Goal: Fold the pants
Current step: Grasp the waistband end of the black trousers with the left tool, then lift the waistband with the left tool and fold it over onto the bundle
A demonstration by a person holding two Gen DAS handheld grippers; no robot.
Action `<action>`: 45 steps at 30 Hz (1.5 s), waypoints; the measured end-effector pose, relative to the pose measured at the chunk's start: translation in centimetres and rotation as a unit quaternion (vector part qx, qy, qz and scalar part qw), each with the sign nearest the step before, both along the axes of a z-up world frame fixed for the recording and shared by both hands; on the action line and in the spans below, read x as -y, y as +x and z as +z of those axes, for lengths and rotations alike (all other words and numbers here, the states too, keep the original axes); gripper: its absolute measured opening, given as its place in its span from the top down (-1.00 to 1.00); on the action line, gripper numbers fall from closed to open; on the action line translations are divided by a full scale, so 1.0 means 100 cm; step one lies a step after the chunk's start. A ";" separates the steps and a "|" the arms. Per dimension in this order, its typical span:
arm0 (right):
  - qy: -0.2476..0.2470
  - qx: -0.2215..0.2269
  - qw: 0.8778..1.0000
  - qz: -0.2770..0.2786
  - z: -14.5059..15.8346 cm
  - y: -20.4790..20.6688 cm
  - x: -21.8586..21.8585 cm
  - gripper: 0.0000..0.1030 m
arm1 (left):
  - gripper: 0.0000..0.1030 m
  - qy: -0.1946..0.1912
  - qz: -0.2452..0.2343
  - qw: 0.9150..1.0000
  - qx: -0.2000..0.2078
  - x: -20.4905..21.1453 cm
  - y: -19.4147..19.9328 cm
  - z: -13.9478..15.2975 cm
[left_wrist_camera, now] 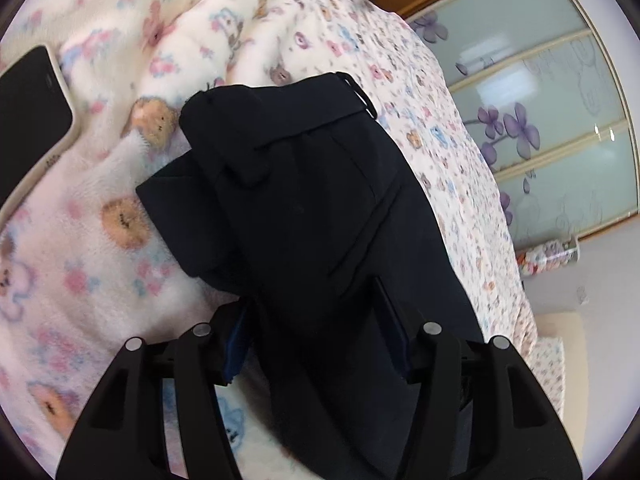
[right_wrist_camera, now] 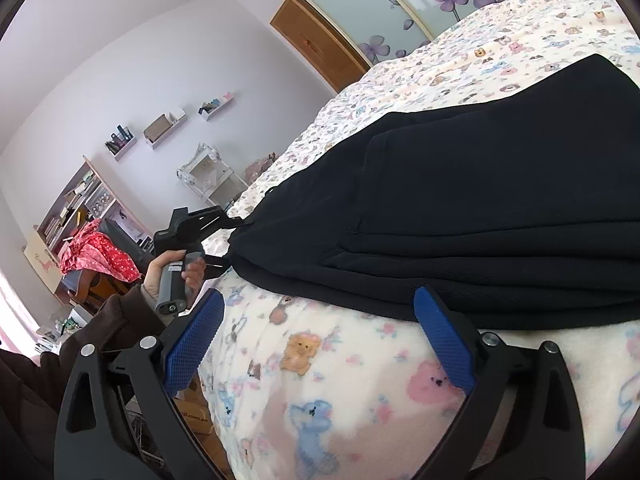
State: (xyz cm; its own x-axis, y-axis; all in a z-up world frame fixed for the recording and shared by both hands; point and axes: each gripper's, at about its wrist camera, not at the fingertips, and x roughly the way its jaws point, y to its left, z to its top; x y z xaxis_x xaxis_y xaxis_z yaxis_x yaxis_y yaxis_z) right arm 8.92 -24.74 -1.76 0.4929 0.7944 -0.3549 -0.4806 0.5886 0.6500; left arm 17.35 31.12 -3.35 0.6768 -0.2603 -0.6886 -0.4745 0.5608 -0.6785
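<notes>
The dark navy pants [left_wrist_camera: 320,200] lie folded in layers on a fleece blanket with a bear print [left_wrist_camera: 92,240]. In the left wrist view my left gripper [left_wrist_camera: 320,344] has its blue-padded fingers spread wide on either side of the near end of the pants, the cloth lying between them. In the right wrist view the pants [right_wrist_camera: 480,208] form a stacked bundle just beyond my right gripper [right_wrist_camera: 320,340], which is open and empty over the blanket [right_wrist_camera: 340,380]. The left gripper [right_wrist_camera: 192,228] and the hand holding it show at the far end of the pants.
A black phone in a pale case [left_wrist_camera: 28,120] lies on the blanket at the left. The bed's edge drops to the floor on the right [left_wrist_camera: 512,280]. A glass wardrobe with purple flowers [left_wrist_camera: 540,100] stands beyond. Shelves and a red cloth [right_wrist_camera: 100,256] are by the wall.
</notes>
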 end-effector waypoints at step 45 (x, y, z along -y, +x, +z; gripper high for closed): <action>0.033 0.066 0.889 -0.451 0.030 -0.045 0.155 -0.92 | 0.70 0.444 -0.449 0.737 0.239 0.467 -0.076 0.054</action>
State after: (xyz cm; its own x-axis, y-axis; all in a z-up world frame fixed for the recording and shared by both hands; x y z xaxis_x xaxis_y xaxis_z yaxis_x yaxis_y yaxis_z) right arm 4.45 -40.24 1.28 0.9741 0.0708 -0.2147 0.0944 0.7356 0.6708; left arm 9.77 -15.59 2.10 0.7264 -0.3410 -0.5967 0.5338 0.8268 0.1773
